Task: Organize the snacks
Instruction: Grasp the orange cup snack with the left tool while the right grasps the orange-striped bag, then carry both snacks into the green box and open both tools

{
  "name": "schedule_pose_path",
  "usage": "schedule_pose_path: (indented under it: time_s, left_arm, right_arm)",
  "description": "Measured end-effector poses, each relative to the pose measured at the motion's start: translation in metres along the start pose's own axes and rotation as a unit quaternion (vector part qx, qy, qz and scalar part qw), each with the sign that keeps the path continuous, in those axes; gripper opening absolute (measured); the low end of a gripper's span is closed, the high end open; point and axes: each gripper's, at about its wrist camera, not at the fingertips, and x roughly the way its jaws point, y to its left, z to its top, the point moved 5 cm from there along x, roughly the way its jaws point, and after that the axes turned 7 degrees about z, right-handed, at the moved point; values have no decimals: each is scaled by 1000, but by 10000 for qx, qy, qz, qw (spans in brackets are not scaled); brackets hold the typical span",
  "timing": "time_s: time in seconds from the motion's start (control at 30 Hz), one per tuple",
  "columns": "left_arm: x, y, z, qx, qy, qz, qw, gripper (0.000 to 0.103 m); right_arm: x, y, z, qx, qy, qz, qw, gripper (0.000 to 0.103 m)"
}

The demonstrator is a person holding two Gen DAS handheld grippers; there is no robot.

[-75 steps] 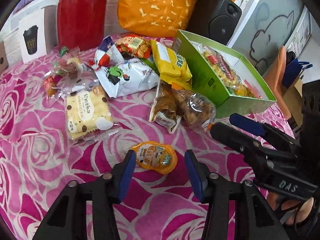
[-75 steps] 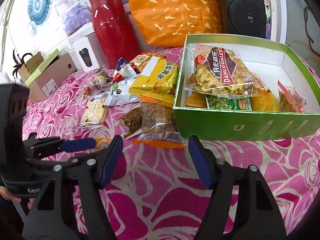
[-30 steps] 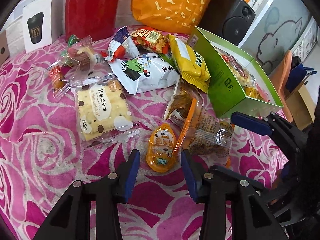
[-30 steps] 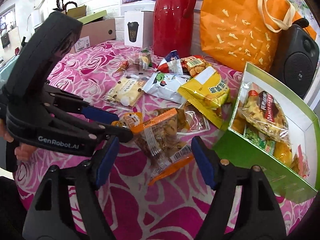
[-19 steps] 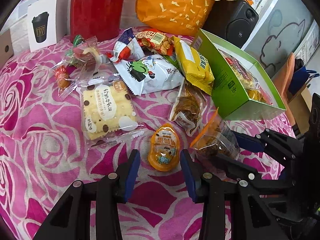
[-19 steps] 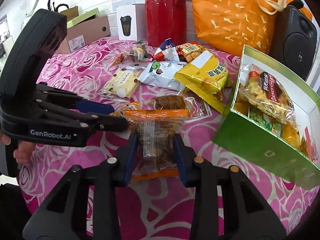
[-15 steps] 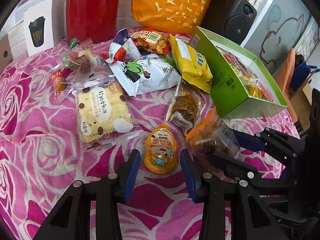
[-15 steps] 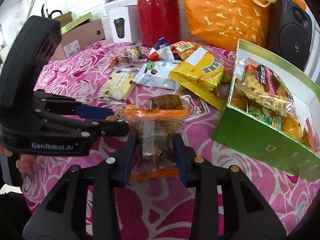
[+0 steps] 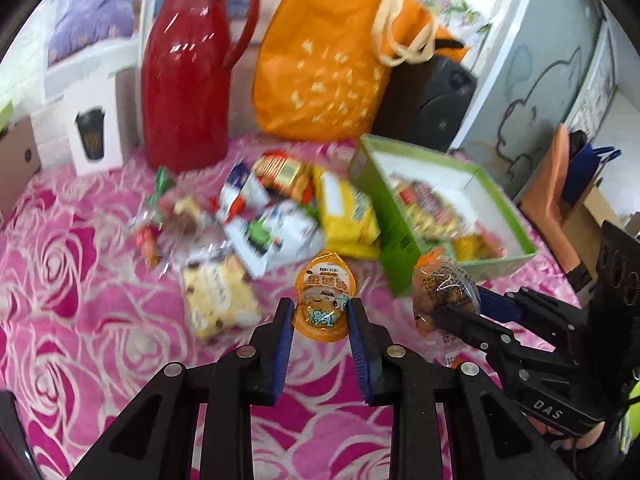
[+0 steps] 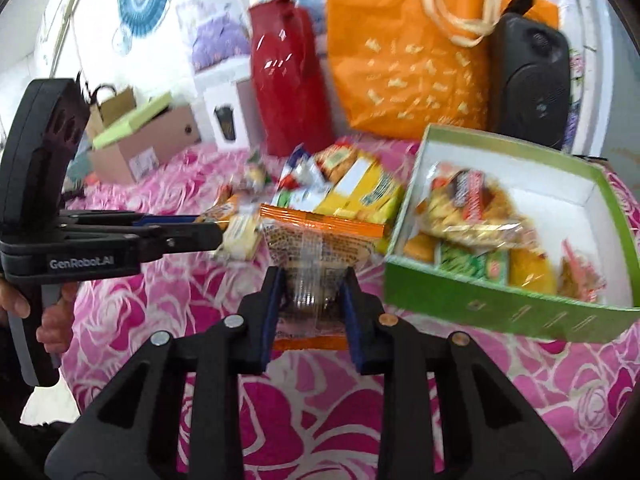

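Both grippers: loaded, above the pink cloth [image 9: 80,280]
left gripper [image 9: 320,322]: clamped on orange jelly pouch [image 9: 325,296]
right gripper [image 10: 312,300]: clamped on orange-edged clear snack pack [image 10: 316,248]
green box [image 10: 500,308]: part-filled, just right

A red thermos jug [image 9: 188,76] stands at 11 o'clock in the left wrist view, on a pink rose-patterned tablecloth [image 9: 72,320]. An orange tote bag [image 9: 324,68] with cream handles leans at 12 o'clock, touching a black speaker [image 9: 432,100] at 1 o'clock. A white box printed with 1 black cup [image 9: 94,132] sits at 10 o'clock, just left of the jug. In the right wrist view a cardboard box [image 10: 148,148] lies at 10 o'clock.
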Motion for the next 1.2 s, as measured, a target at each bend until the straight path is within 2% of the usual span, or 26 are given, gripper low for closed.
schedule_pose_path:
  time_s: [0.13,0.27,0.57,0.77,1.0,1.07,1.1,1.13,1.17,1.2]
  left_arm:
    - [-7,-35,25,276,-186,-313,9990,27]
    - [4,-76,41,603,-218,-581,9963,27]
    - [51,-156,63,1068,85,-1047,9887,27]
    - [80,-189,74,1269,231,-1128,9852,27]
    - [109,-202,77,1293,455,-1115,9843,28]
    - [113,-203,77,1306,408,-1055,9850,36]
    - [114,-201,78,1308,305,-886,9870,41]
    - [115,-198,78,1328,235,-744,9881,65]
    - [114,-195,79,1333,128,-570,9893,85]
    - [111,-188,79,1289,-89,-320,9911,87]
  right_arm:
    - [-33,-25,15,162,-422,-490,9978,32]
    - [-57,-61,15,397,-569,-1189,9905,32]
    - [-95,-139,5,1065,-701,-2037,9707,32]
    - [-92,-174,3,1261,-679,-2183,9653,33]
    - [-75,-194,8,1351,-631,-2087,9665,33]
    - [-69,-198,7,1339,-609,-1951,9697,36]
    - [-67,-198,7,1290,-620,-1915,9710,50]
    - [-67,-198,6,1206,-655,-1925,9716,82]
    - [-68,-197,6,1136,-701,-1969,9713,96]
    - [-71,-196,5,1054,-784,-2024,9705,102]
